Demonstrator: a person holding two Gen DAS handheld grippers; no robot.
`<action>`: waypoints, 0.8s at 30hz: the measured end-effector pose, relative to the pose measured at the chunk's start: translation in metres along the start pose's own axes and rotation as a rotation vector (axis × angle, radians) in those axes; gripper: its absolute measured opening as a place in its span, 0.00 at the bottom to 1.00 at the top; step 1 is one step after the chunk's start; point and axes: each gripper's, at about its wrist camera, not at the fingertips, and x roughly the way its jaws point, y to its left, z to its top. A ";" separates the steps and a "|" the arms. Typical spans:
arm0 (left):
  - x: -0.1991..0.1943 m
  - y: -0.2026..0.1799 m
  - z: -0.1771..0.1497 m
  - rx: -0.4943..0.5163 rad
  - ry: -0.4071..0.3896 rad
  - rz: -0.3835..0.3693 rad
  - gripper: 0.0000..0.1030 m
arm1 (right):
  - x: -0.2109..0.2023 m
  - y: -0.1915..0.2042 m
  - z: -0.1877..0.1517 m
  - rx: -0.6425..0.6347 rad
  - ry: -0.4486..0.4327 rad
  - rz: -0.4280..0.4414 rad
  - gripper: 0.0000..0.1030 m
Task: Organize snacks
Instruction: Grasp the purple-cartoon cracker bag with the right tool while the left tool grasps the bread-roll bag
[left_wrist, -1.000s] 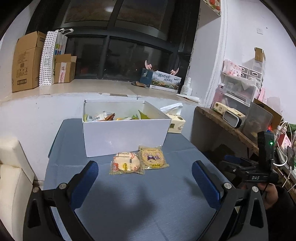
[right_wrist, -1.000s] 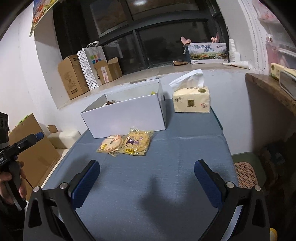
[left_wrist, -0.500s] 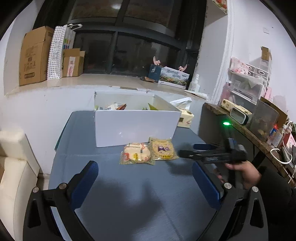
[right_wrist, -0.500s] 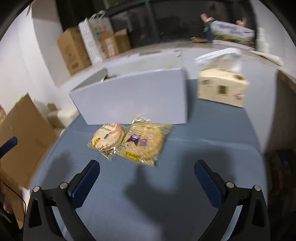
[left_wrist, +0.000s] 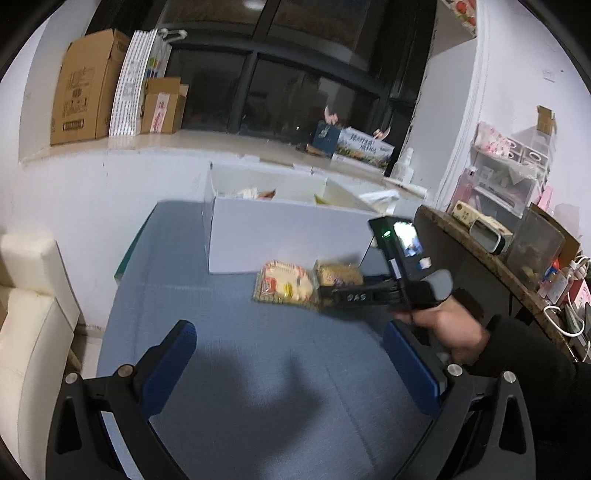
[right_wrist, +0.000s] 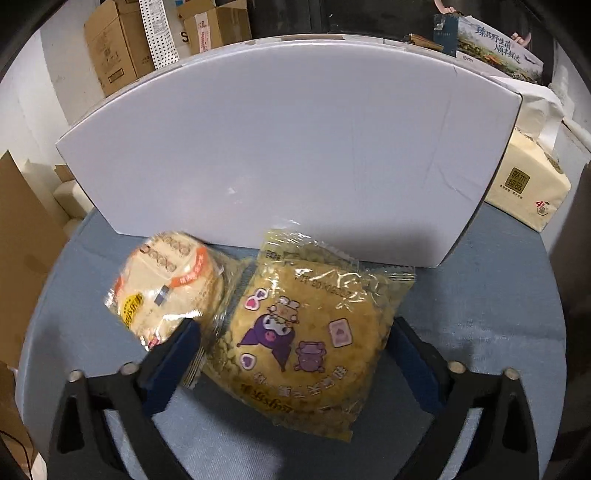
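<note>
two wrapped snacks lie on the blue table (right_wrist: 498, 314) just near of the white box (right_wrist: 295, 147), likely waiting to go in. the right gripper (right_wrist: 291, 350) straddles the cartoon-printed yellow snack packet (right_wrist: 310, 332), jaws closing but not yet pressing; its left finger overlaps the round cake packet (right_wrist: 166, 284). the left gripper (left_wrist: 291, 354) hangs wide open, empty.

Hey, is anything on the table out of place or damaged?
Two snack packets, one orange-banded and one with a purple cartoon, lie on the table outside the white box. Neither looks torn or spilled.
</note>
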 end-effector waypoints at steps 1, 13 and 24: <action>0.002 -0.001 0.000 0.001 0.004 -0.005 1.00 | -0.004 0.000 -0.003 -0.011 -0.001 0.001 0.74; 0.078 -0.026 0.024 0.114 0.099 -0.040 1.00 | -0.117 -0.040 -0.078 0.096 -0.173 0.092 0.74; 0.203 -0.035 0.039 0.208 0.244 0.065 1.00 | -0.176 -0.066 -0.111 0.170 -0.285 0.071 0.74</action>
